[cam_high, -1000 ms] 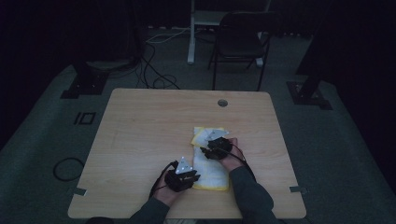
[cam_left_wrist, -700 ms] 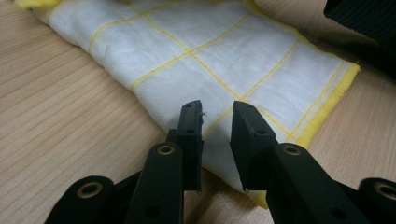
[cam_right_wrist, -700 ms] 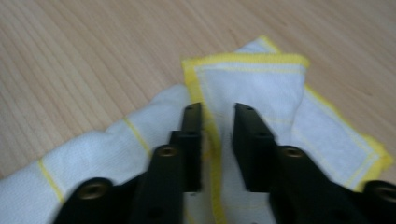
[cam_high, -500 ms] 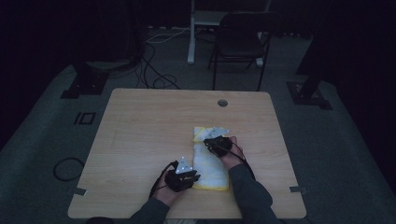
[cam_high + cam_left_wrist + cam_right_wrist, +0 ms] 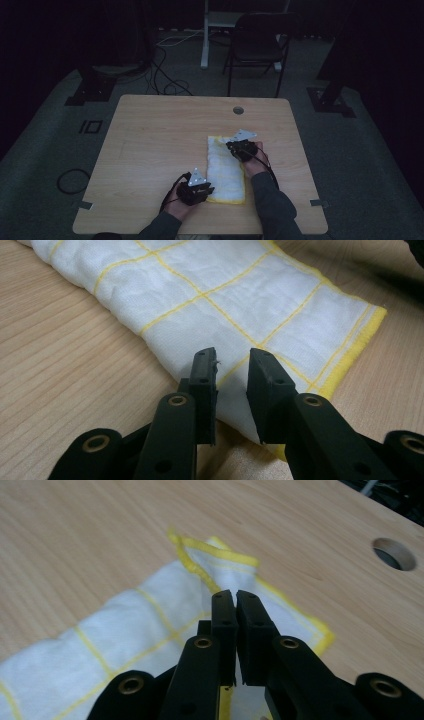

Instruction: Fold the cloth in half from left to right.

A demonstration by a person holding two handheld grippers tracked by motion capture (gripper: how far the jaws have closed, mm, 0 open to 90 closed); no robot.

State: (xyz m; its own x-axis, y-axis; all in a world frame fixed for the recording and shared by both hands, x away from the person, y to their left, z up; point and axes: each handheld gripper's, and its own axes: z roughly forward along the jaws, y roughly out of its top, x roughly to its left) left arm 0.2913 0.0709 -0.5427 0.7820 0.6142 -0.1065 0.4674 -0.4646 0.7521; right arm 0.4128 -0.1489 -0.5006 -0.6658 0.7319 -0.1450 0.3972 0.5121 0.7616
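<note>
A white cloth (image 5: 225,172) with yellow grid lines and a yellow hem lies folded into a long strip on the wooden table (image 5: 160,135). My left gripper (image 5: 209,191) sits at the strip's near left edge. In the left gripper view its jaws (image 5: 232,357) stand a little apart, and the folded edge of the cloth (image 5: 225,290) fills the gap between them. My right gripper (image 5: 231,146) is at the far end. In the right gripper view it (image 5: 235,594) is shut on the far corner of the cloth (image 5: 125,625), which rises slightly off the table.
A round cable hole (image 5: 238,110) is in the table beyond the cloth, near the far edge. Bare wood spreads to the left of the cloth. A dark chair (image 5: 260,45) and floor cables (image 5: 165,85) lie beyond the table.
My right gripper has shifted slightly away from the person at the cloth's far end. The left gripper has kept still.
</note>
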